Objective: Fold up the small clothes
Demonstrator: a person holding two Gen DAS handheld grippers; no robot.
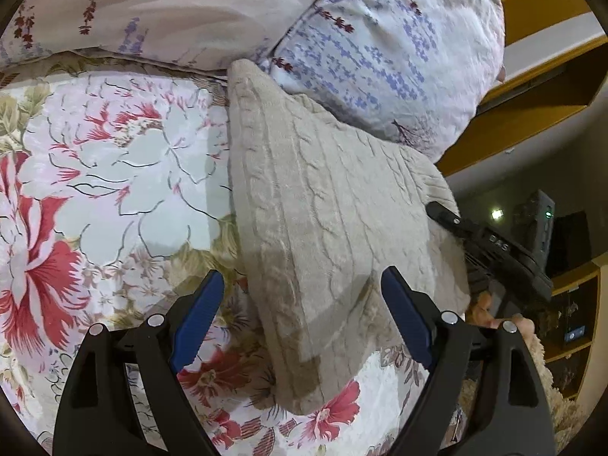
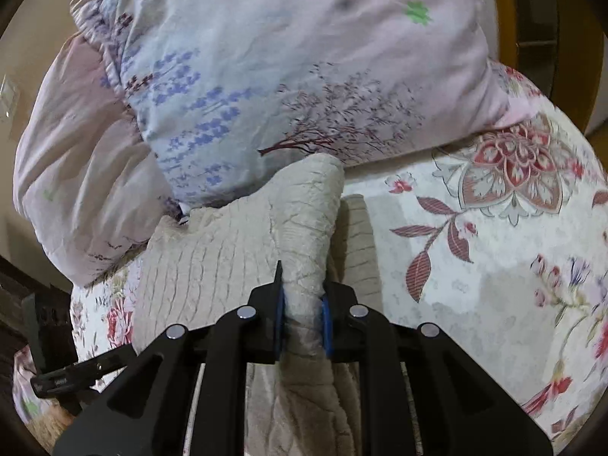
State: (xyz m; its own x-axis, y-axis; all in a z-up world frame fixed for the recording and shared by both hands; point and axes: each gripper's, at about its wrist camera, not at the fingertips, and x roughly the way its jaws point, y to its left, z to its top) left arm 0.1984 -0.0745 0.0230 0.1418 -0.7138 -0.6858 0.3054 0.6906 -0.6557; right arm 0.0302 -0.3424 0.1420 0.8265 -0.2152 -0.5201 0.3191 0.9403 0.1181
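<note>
A beige cable-knit garment [image 1: 323, 228] lies folded on a floral bedsheet [image 1: 95, 190]. My left gripper [image 1: 302, 292] is open, its blue-padded fingers [image 1: 197, 315] spread on either side of the garment's near part, just above it. In the right wrist view my right gripper [image 2: 302, 304] is shut on a bunched fold of the same beige garment [image 2: 235, 250], lifting that edge off the bed. The right gripper [image 1: 494, 250] also shows at the right in the left wrist view, at the garment's far side.
A lavender-print pillow [image 1: 380, 57] and a pale pink duvet [image 2: 76, 159] lie against the garment's far edge. The floral sheet [image 2: 475, 247] spreads to the right. Wooden shelving [image 1: 551, 87] stands beyond the bed.
</note>
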